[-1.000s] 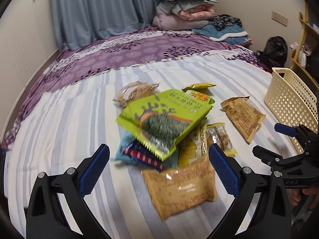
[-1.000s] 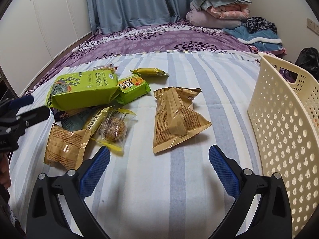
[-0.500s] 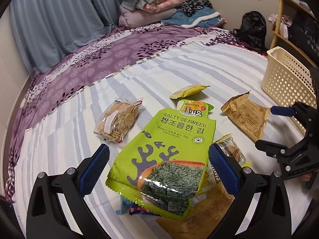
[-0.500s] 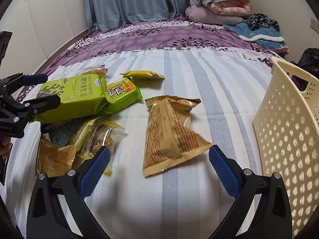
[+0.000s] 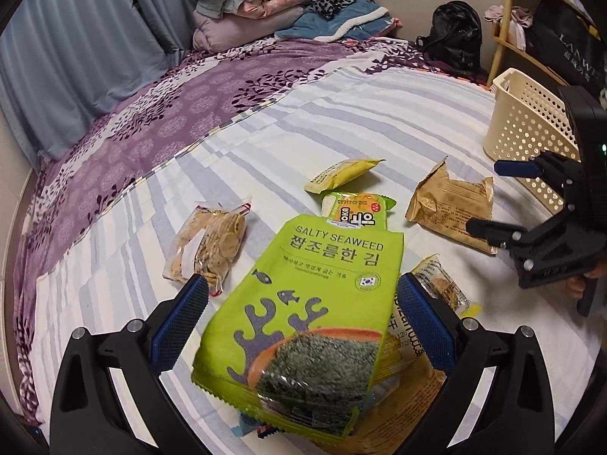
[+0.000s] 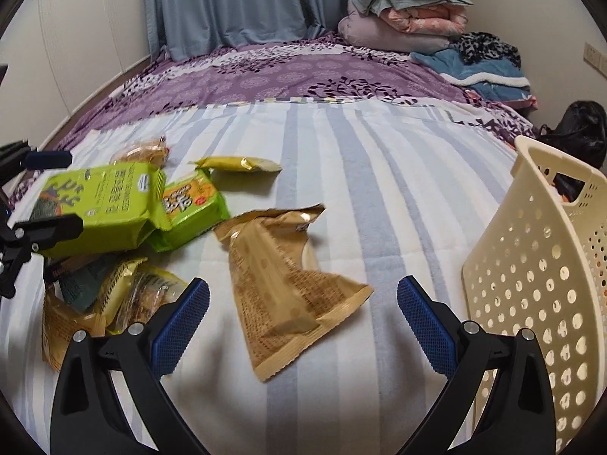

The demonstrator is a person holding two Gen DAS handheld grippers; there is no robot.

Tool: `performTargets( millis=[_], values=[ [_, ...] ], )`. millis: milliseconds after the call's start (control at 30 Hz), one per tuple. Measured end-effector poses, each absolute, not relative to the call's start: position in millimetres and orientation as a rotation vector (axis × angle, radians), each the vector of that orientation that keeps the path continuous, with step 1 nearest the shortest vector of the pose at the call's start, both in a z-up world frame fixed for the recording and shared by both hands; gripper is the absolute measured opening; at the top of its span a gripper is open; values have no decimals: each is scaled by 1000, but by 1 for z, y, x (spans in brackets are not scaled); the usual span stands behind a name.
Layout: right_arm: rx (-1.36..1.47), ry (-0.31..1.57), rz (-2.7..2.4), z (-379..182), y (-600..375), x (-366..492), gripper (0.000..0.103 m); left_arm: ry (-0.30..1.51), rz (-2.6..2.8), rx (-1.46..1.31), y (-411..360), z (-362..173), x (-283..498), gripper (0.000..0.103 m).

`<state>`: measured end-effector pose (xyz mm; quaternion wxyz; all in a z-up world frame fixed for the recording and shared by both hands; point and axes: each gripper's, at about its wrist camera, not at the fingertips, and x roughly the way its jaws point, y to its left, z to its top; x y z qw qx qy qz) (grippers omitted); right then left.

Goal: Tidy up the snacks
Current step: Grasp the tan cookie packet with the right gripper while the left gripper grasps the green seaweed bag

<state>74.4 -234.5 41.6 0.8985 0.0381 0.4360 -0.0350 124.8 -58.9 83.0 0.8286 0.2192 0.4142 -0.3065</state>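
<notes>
one green "salty seaweed" bag [image 5: 315, 303]

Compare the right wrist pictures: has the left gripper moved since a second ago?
Yes. The left gripper has moved toward the seaweed packet; its fingers now straddle the packet's left end.

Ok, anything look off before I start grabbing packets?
One thing: the brown packet nearest the basket is crumpled and its top edge looks torn open. The seaweed bag lies tilted across a heap of other snacks. Nothing has visibly spilled.
</notes>
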Motion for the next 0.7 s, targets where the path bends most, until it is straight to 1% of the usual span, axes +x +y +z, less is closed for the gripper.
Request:
performTargets(
  millis=[167,467,567,633,700],
  values=[
    [68,899,-27,41,-232,89,98,908,-701,469,-68,77,138,100],
    [-24,955,25,21,-215,103,98,933,-713,476,-73,65,137,101],
    [-13,970,20,17,-216,104,92,934,-713,473,-73,64,138,100],
    [-7,981,12,13,-218,104,81,935,-709,474,-73,63,138,100],
    [-2,974,10,13,-219,102,79,930,-705,466,-71,63,137,100]
  ],
)
